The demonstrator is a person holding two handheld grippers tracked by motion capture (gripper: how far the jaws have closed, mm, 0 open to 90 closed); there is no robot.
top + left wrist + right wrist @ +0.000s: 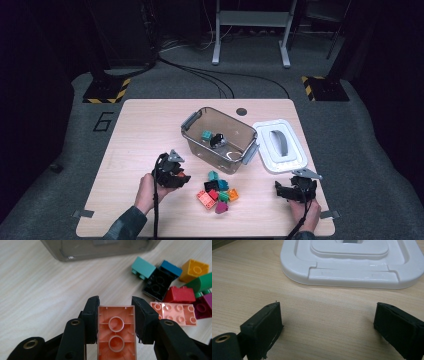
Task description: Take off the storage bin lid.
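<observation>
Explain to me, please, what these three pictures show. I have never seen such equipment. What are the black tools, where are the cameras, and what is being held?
A person sits at a wooden table and holds a hand tool with two black jaws in each hand. One picture comes from a camera above the table. The other two come from small cameras that ride on the tools and look along their jaws.

The left gripper is closed on an orange building brick, seen from its hollow underside. The right gripper is open with nothing between its jaws, and it faces a white lid that lies flat on the table.

In the middle stands a clear plastic box without its lid, with a few pieces inside. In front of it lies a small pile of coloured bricks.
</observation>
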